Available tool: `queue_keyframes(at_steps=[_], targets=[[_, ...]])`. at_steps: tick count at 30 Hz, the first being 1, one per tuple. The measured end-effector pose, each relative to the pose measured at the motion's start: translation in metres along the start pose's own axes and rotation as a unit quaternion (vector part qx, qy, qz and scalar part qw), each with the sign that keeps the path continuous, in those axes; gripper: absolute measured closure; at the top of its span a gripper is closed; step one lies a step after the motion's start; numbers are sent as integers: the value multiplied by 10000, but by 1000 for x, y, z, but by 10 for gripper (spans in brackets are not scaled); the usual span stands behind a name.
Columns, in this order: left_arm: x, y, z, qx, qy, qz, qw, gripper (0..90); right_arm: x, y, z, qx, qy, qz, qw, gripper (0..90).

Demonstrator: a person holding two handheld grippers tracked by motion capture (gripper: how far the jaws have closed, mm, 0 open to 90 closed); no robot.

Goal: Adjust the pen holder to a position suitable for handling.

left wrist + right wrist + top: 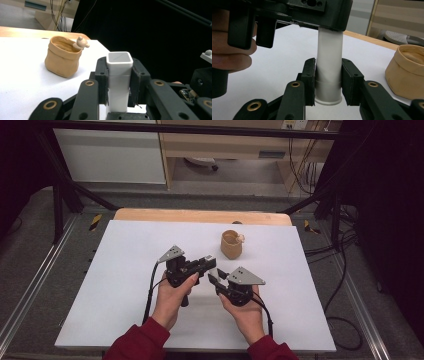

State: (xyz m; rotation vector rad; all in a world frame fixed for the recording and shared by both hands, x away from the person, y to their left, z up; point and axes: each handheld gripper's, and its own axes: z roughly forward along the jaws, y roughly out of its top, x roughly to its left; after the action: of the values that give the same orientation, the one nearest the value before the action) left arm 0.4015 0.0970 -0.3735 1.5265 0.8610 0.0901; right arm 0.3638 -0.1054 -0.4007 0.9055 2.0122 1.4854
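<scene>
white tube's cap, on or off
On: the white tube, clamped by the left gripper and right gripper, shows its cap seated on top.

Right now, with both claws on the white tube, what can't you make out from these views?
- White square-section plastic tube: in the high view, its middle is hidden by the left claw and right claw.
- Its far end: right gripper view, covered by the left claw's black body.
- Tan sack-shaped ceramic pot: cut off by the right gripper view's edge; its contents are unclear.

White-covered table [125,285], wooden far edge, tan pouch-shaped pot [231,245] standing on it
</scene>
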Motion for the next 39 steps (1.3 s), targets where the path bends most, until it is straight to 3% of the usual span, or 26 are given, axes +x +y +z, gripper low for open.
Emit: queue_keyframes(at_steps=[3, 4, 5, 10, 12, 18, 20, 24, 27, 33, 39], targets=[[-2, 1, 1, 43, 25, 147, 9999, 714, 0, 0, 0, 19, 16, 27, 10000, 662], [-3, 1, 1, 57, 43, 207, 9998, 714, -1, 0, 1, 46, 44, 87, 9999, 579], [-3, 1, 2, 68, 60, 276, 9996, 714, -1, 0, 1, 46, 44, 87, 9999, 579], [-3, 4, 2, 61, 138, 497, 9986, 714, -6, 1, -4, 182, -34, 279, 9994, 366], [-2, 6, 2, 41, 177, 578, 9982, 714, -6, 1, -5, 212, -32, 310, 9993, 340], [3, 17, 4, -22, 232, 682, 9974, 714, -12, 1, -15, 359, -138, 432, 9983, 135], [3, 23, 4, -40, 241, 757, 9968, 714, -15, -2, -17, 358, -271, 376, 9983, 87], [3, 34, 6, -50, 261, 977, 9949, 713, -22, -5, -21, 460, -310, 463, 9974, 52], [2, 38, 9, -81, 251, 1003, 9946, 714, -26, -10, -27, 575, -256, 602, 9962, 38], [1, 42, 14, -68, 233, 1033, 9944, 714, -27, -17, -38, 686, -230, 528, 9960, 29], [4, 49, 19, -116, 265, 1030, 9943, 714, -35, -26, -53, 735, -425, 527, 9950, 37]])
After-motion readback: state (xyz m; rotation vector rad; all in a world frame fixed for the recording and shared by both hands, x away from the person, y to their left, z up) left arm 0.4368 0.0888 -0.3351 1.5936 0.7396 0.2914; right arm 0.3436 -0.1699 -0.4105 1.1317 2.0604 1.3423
